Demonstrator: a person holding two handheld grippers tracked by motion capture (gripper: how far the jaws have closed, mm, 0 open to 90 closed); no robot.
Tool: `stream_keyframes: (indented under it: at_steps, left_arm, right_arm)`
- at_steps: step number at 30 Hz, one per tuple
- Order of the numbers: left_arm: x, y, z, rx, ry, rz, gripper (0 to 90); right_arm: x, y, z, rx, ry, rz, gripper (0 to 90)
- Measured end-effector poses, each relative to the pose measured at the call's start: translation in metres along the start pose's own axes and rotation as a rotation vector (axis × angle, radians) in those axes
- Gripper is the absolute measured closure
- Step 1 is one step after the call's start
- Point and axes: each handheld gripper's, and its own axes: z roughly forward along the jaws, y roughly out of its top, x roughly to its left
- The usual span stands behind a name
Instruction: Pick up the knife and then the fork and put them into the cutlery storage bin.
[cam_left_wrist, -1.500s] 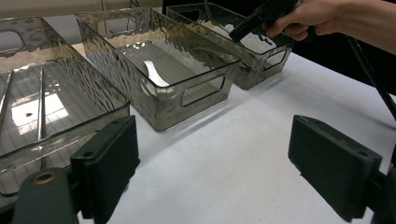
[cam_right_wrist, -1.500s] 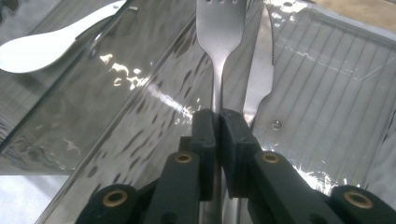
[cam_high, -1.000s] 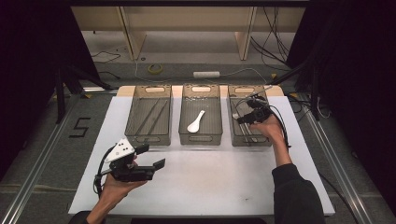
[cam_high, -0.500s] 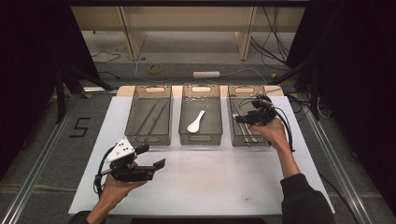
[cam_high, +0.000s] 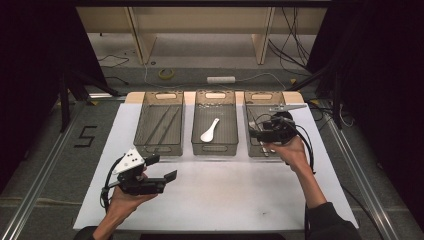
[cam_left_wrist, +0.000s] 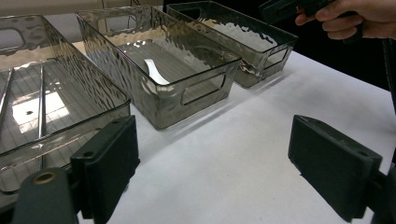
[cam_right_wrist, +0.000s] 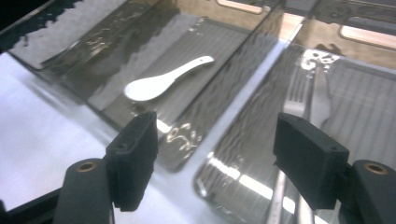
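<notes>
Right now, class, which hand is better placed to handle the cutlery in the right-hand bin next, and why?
Probably the right. The right gripper hangs over the right bin, jaws open and empty above the fork. The left gripper, also open, sits over bare table near the left bin.

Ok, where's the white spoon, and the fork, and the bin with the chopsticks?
white spoon (cam_right_wrist: 159, 84), right gripper view, on its bowl and handle join.
fork (cam_right_wrist: 294, 100), right gripper view, just below its tines.
bin with the chopsticks (cam_high: 161, 149), high view, on its near wall.
</notes>
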Motion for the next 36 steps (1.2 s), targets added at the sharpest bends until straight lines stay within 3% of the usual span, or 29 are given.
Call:
stream_keyframes:
  at_steps: [16, 36]
  left_arm:
    - [0.000, 0.000, 0.003, 0.004, 0.004, -0.010, 15.5]
    - [0.000, -0.001, 0.000, 0.006, 0.002, -0.005, 15.5]
  right_arm:
    - [0.019, -0.021, -0.011, -0.098, 0.065, 0.010, 27.4]
    - [0.043, -0.047, -0.031, -0.167, 0.122, -0.028, 24.2]
